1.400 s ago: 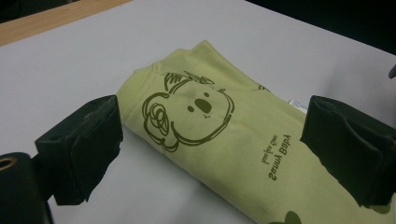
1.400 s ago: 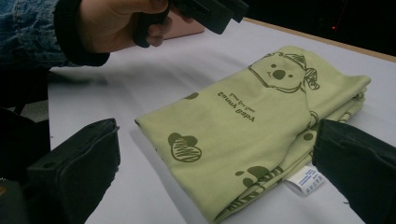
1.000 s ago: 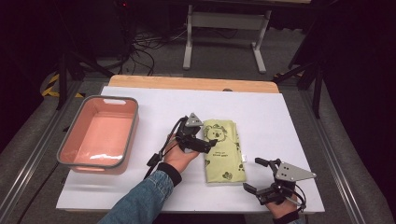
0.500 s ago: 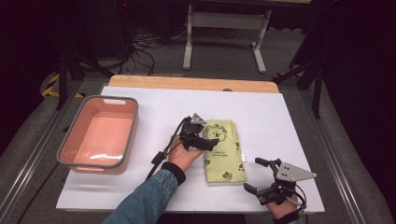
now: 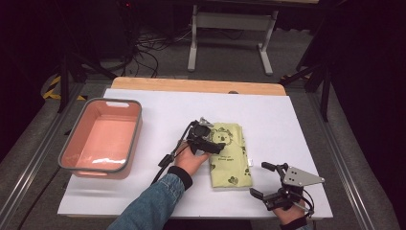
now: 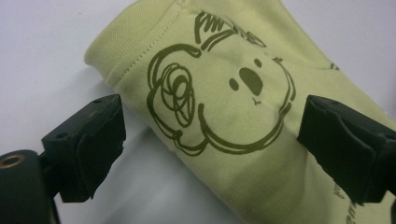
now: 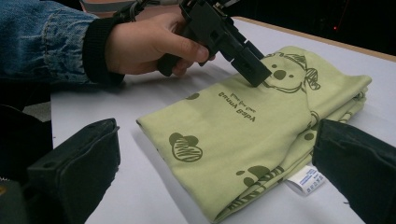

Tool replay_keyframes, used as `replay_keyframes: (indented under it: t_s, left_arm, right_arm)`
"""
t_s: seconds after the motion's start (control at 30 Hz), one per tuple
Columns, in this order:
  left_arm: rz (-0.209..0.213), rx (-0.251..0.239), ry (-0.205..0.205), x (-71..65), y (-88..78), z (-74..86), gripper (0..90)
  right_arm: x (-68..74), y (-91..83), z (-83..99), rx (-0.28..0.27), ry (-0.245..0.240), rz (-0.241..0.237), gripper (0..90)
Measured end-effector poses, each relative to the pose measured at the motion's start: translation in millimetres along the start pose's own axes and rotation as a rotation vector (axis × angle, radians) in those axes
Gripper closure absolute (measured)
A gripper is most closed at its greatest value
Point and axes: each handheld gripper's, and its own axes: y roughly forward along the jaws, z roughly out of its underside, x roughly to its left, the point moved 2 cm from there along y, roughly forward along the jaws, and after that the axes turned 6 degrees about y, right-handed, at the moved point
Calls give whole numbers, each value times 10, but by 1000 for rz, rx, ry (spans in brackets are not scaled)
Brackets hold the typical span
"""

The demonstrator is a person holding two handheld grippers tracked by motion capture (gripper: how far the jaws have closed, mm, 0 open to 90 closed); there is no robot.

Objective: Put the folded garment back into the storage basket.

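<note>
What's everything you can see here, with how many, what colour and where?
folded cloth: one, pale green with a dark koala print, middle of the table
tub: one, pink with a grey rim, left side of the table
table: one, white top with a wooden far edge
label: one, white, at the cloth's edge
left hand-held gripper: one, black, jaws open over the cloth's near corner
right hand-held gripper: one, black, jaws open, near right of the table

The folded green cloth [image 7: 261, 126] reads "Baby Bear".
</note>
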Motion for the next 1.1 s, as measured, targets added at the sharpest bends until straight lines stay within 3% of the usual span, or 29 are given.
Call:
replay_keyframes:
  t_s: [0.3, 0.47, 0.6, 0.93, 1.1]
  left_arm:
    - [9, 43, -30, 5, 61, 21, 137]
    - [-6, 56, -8, -50, 74, 20, 175]
    - [-42, 61, 40, -136, 99, 29, 220]
    - [-49, 77, 59, -227, 92, 24, 392]
    - [-29, 83, 39, -262, 87, 17, 524]
  right_arm:
    - [1, 1, 1, 1, -1, -1, 15]
    - [1, 2, 1, 1, 0, -2, 15]
    - [3, 3, 0, 1, -1, -2, 15]
    - [9, 13, 0, 4, -1, -6, 18]
    - [10, 14, 1, 5, -1, -6, 18]
